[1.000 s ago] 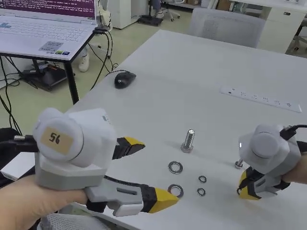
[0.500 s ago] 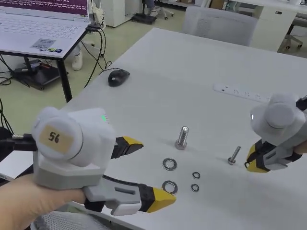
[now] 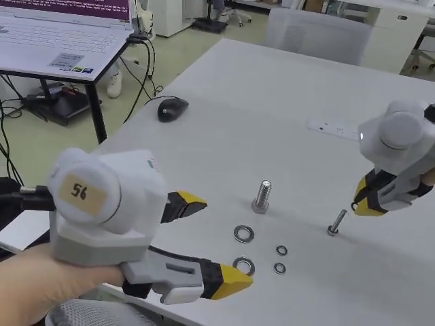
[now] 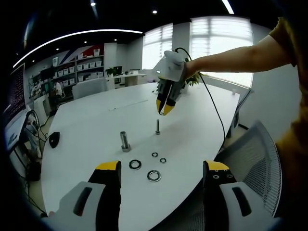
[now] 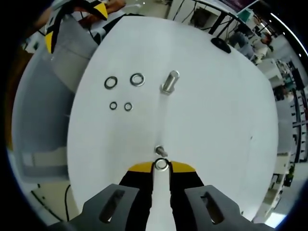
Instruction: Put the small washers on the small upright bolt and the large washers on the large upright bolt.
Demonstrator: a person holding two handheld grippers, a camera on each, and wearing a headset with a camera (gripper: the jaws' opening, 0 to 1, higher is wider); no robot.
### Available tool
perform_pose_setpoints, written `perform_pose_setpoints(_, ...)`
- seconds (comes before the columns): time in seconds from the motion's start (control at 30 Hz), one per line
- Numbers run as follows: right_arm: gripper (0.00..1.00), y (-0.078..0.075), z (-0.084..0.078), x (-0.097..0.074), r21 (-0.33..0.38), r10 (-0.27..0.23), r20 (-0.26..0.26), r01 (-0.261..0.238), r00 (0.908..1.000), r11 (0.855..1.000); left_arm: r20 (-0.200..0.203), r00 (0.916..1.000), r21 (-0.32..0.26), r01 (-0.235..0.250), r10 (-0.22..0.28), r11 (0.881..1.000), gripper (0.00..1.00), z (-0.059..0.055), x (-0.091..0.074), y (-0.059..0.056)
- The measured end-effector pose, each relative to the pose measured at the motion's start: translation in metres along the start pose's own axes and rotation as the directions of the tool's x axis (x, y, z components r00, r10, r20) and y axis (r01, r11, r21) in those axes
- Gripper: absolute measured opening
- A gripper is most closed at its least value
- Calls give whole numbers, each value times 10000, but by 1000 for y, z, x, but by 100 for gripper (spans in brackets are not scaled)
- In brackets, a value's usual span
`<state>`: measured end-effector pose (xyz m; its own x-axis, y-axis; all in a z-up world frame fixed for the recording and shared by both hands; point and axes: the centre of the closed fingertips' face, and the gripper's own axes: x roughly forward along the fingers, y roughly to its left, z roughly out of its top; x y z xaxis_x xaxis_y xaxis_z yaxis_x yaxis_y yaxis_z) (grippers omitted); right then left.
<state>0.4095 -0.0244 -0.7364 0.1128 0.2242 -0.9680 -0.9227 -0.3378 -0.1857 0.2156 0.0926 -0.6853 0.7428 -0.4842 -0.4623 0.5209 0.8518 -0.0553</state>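
No washer was on a bolt yet, so the job looked to be right at its start. The small bolt [image 3: 334, 223] stood on its head on the white table [image 3: 272, 102], and the large bolt [image 3: 262, 197] stood well apart from it, closer to the left gripper [image 3: 209, 242]. Near the front edge lay four rings: one large washer [image 3: 244, 234] just in front of the large bolt, the other large washer [image 3: 243, 265] nearer the edge, and two small washers [image 3: 281, 250] close together beside them. The right gripper [image 3: 359, 206] hung just above the small bolt, not touching it. Its jaws were pulled in narrow, with a thin gap, and seemed to hold nothing. In the right gripper view a tiny shiny circle showed between the tips, most likely the top of that bolt. The left gripper hovered low by the large washers with its jaws spread wide and nothing between them. The next move would probably be to pinch a flat washer off the table. That looked tricky, since the rings are thin, and the hole must then line up over the right bolt.
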Motion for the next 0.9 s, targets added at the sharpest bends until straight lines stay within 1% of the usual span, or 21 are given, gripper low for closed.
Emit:
perform_pose_setpoints(0.07,12,-3,0,3,48,36,3,-36,10000,10000,-2,10000,-17,-37,37,10000,68,0,0,1)
perform_pose_setpoints(0.17,12,-3,0,9,16,130,-44,-129,9999,9999,42,9999,-33,-125,125,9999,68,1,0,3)
perform_pose_setpoints(0.37,12,-5,-2,19,74,284,-118,-283,9995,9996,-2,9999,-85,-121,121,9999,68,0,1,5)
perform_pose_setpoints(0.73,12,-6,-5,30,87,446,-225,-444,9988,9990,11,9999,-166,-148,148,9998,68,-1,2,7)
perform_pose_setpoints(0.9,12,-6,-5,34,54,470,-270,-468,9985,9989,-58,9998,-211,-196,195,9996,68,-4,2,8)
